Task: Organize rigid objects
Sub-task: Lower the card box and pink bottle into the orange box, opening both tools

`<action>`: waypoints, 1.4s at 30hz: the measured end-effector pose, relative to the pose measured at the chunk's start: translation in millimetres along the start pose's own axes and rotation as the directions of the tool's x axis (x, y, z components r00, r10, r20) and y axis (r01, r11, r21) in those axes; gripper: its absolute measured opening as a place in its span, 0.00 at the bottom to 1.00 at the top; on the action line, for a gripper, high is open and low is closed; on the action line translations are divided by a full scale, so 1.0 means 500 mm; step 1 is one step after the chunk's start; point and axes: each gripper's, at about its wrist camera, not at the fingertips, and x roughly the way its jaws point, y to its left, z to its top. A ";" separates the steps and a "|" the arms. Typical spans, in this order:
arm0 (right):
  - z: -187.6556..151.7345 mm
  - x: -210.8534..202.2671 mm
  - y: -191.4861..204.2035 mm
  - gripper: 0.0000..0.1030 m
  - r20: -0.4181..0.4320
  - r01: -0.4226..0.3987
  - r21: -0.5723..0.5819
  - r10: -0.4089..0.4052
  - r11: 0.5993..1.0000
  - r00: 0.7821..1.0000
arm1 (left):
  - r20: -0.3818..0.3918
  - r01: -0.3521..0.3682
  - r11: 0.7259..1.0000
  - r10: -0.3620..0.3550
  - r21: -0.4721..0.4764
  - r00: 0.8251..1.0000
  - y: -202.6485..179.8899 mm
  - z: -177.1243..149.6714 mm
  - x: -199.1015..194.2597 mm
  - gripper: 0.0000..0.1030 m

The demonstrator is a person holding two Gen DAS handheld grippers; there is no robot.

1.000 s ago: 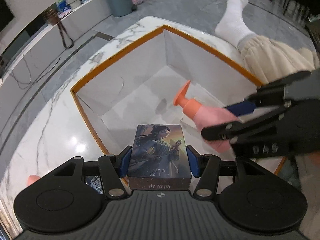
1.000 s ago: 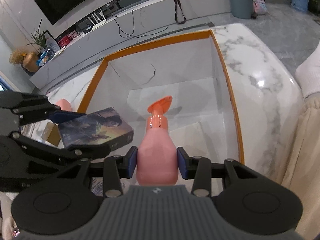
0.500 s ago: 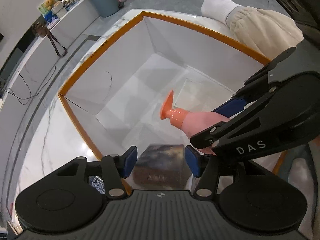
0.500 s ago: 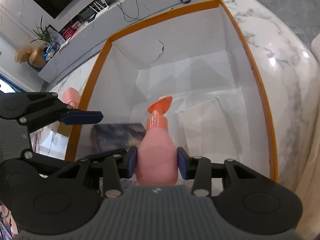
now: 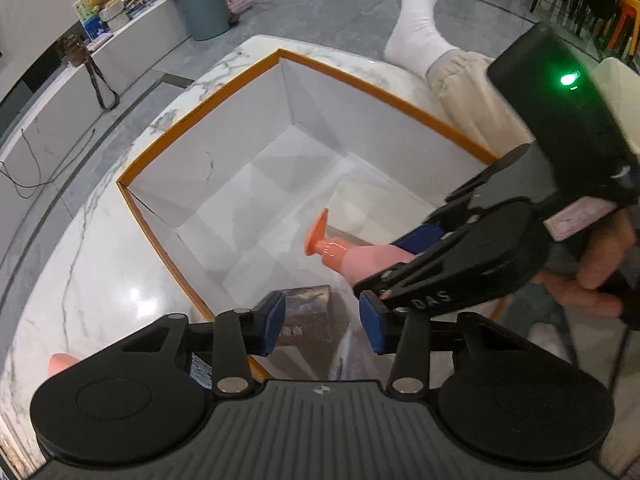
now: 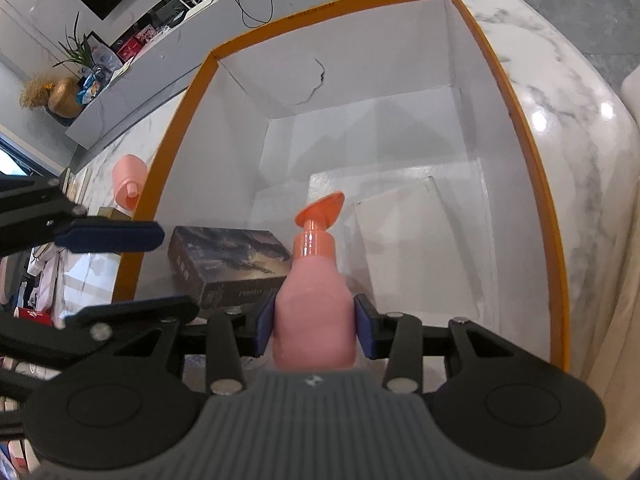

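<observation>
A dark illustrated card box [image 6: 228, 264] lies on the floor of the white box with an orange rim [image 6: 516, 108], at its near left corner; it also shows in the left wrist view [image 5: 308, 314]. My left gripper [image 5: 322, 326] is open above it, with a gap on both sides of the card box. My right gripper [image 6: 314, 328] is shut on a pink pump bottle [image 6: 314, 300] with an orange pump head [image 6: 320, 208], held inside the white box. The bottle also shows in the left wrist view [image 5: 360, 256].
The white box [image 5: 208, 120] stands on a marble table [image 5: 80, 264]. Another pink bottle [image 6: 128, 184] lies on the table left of the box. A flat white insert [image 6: 404, 232] lies on the box floor. A person's leg and sock [image 5: 424, 36] are beyond the table.
My left gripper has opened and let go of the card box, which now lies on the box floor. Both grippers have moved down into the white box; the right still holds the bottle.
</observation>
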 end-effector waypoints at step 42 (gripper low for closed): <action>-0.011 -0.043 0.034 0.23 0.099 -0.088 -0.077 0.096 0.993 0.990 | 0.012 -0.116 0.980 0.120 -0.161 0.993 0.043 0.052 0.058 0.22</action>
